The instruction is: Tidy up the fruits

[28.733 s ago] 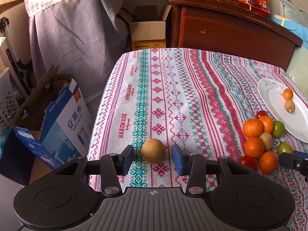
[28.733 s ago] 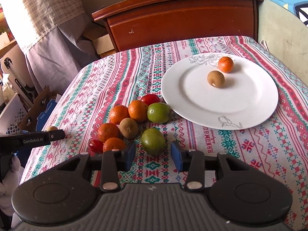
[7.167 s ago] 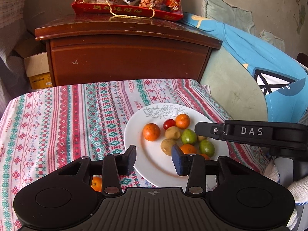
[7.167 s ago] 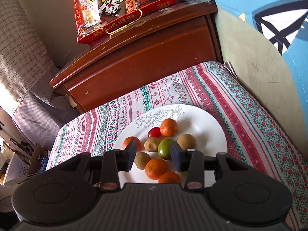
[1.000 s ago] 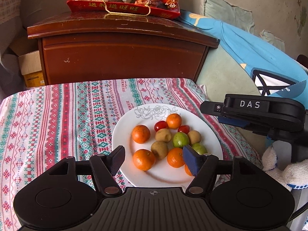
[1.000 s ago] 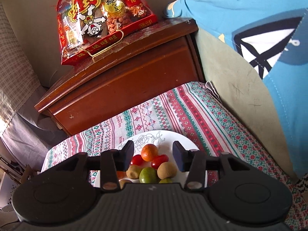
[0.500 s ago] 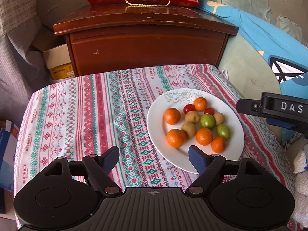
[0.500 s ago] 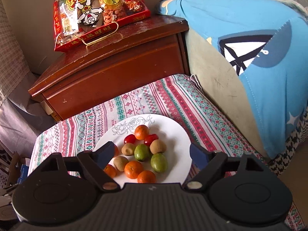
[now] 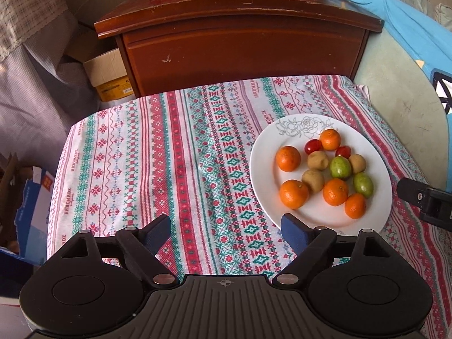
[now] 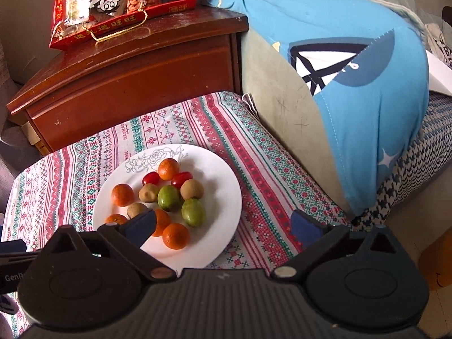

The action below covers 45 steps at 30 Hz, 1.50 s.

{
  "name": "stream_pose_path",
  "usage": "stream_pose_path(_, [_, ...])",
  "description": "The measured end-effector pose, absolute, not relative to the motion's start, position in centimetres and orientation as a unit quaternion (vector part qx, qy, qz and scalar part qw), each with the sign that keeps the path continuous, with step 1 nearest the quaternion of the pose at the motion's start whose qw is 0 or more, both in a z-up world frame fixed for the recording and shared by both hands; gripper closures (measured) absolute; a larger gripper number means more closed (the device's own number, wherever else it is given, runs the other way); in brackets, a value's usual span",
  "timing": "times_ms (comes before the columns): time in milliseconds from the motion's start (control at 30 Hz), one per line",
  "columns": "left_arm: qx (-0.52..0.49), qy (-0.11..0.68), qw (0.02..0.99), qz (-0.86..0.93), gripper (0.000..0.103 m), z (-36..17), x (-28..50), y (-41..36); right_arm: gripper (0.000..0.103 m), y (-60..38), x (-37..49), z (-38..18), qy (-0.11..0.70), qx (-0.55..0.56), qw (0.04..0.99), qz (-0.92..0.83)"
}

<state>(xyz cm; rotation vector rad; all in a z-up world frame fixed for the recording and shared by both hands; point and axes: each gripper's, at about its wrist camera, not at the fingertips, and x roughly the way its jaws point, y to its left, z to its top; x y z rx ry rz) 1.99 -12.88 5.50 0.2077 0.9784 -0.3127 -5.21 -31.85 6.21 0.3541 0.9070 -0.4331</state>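
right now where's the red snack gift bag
The red snack gift bag lies on top of the brown wooden cabinet behind the cloth-covered table, at upper left in the right wrist view, left of the blue cushion.

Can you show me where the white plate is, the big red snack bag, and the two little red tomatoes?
white plate [image 9: 265, 180]: left wrist view, bare left part of its rim.
red snack bag [image 10: 113, 5]: right wrist view, middle of its front.
red tomatoes [image 10: 150, 178]: right wrist view, middle of the left tomato.

Soft daylight, mild shadows; sharp centre; fisheye bending, dark corners.
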Motion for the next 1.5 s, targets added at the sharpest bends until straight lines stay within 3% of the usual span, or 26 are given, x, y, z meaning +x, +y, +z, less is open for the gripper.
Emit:
stream_pose_path(433, [0.105, 0.477, 0.863, -0.128, 0.011, 4.8, 2.5, -13.5, 0.002, -30.0, -3.8, 4.2, 0.480, 0.145, 0.846, -0.181])
stream_pose_path(1500, [0.125, 0.479, 0.862, -0.110, 0.011, 3.9, 2.6, -14.1, 0.002, -29.8, -3.0, 3.4, 0.489, 0.143, 0.844, -0.167])
